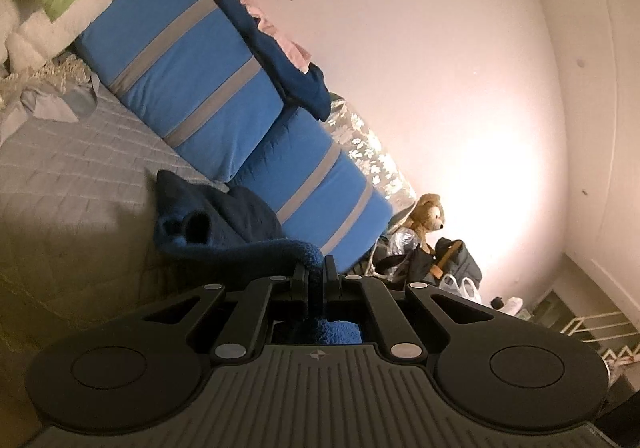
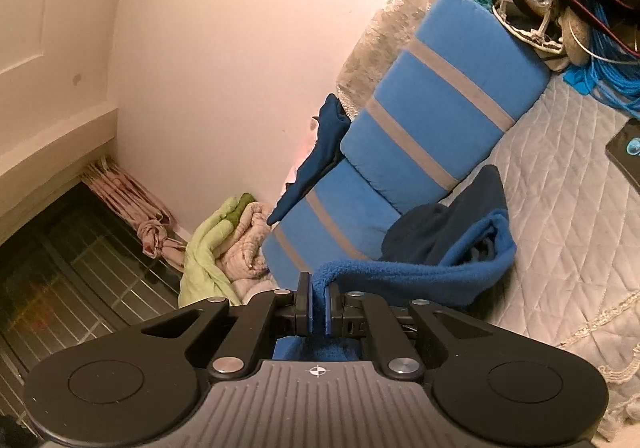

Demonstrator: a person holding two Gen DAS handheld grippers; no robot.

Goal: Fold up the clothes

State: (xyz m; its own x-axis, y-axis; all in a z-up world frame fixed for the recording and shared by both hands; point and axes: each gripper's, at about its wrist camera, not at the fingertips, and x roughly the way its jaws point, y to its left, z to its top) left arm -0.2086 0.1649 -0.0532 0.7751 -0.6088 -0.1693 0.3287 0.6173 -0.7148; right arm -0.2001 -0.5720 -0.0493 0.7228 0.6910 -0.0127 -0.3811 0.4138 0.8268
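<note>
The blue fleece garment is thick and nubby, bright blue where the lamp light falls on it and close to navy in the shade. It is strung between the two claws, with most of its bulk sagging in a heap onto the grey quilted bed cover, just in front of the blue cushions with grey stripes that lean along the pink wall.

The right claw is clamped tight on one edge of the fleece, the cloth pinched flat between its pads. From there the garment runs as a long rolled band away to the right of that view, then doubles back on itself in a soft loop above the bed. The left claw is likewise closed on a fold of the same fleece, which stretches off to the left of its view into the dark heap.

A darker navy garment lies draped over the top of the cushions. A brown teddy bear sits past the end of them.
</note>
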